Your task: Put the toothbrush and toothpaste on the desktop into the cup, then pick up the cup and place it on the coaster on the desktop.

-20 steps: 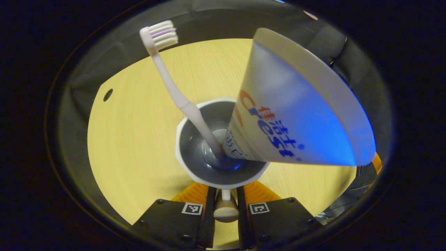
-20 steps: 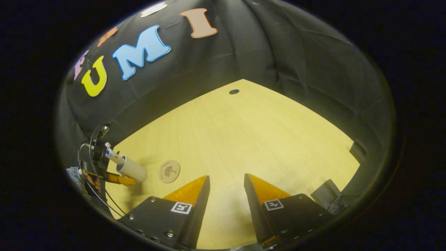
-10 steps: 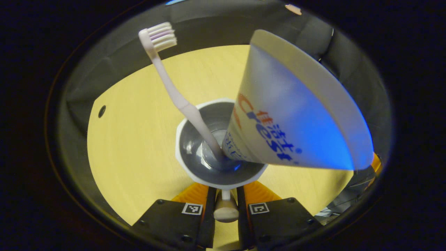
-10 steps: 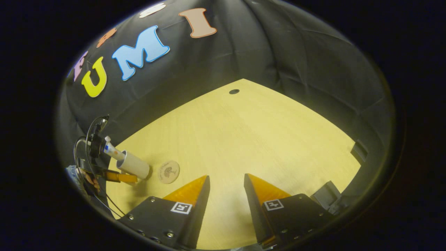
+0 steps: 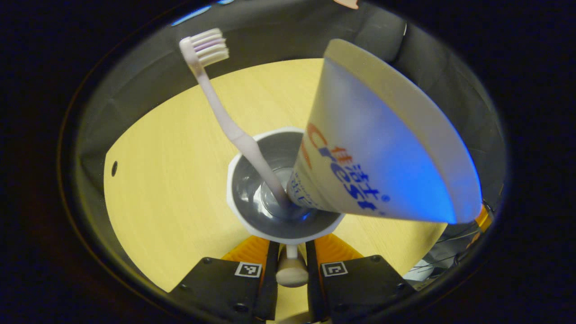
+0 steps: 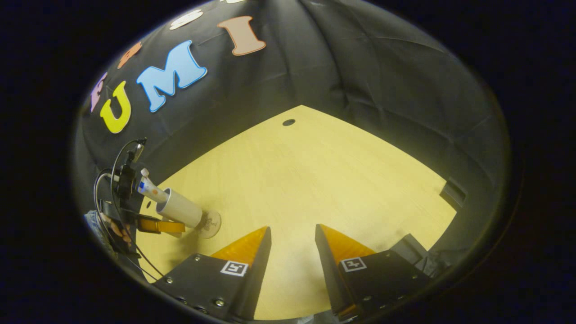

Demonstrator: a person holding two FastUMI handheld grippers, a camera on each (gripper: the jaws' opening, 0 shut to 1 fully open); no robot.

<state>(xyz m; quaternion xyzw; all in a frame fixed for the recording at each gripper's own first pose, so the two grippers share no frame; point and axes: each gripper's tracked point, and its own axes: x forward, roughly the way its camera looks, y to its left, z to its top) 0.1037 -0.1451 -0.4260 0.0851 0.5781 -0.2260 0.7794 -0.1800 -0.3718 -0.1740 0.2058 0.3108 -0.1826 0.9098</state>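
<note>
White plastic cup (image 5: 284,216), w/ pale toothbrush (image 5: 225,121) & white-blue toothpaste tube (image 5: 382,148) inside, is pinched at handle by left gripper (image 5: 291,252), over round wooden coaster (image 6: 211,223). Right gripper (image 6: 292,252) is held w/ fingers spread, nothing between them.

Straight ahead of the left gripper (image 5: 291,252), the cup (image 5: 252,216) sits just beyond its jaws, with the cup's handle (image 5: 291,272) lying between them. In the cup stand the toothbrush (image 5: 225,117), leaning away to the jaws' left, and the toothpaste (image 5: 382,148), leaning to their right. The desktop (image 5: 171,180) lies beneath and beyond. Off to the left of the right gripper (image 6: 292,247), the cup (image 6: 180,209) stands over the coaster (image 6: 211,223).
</note>
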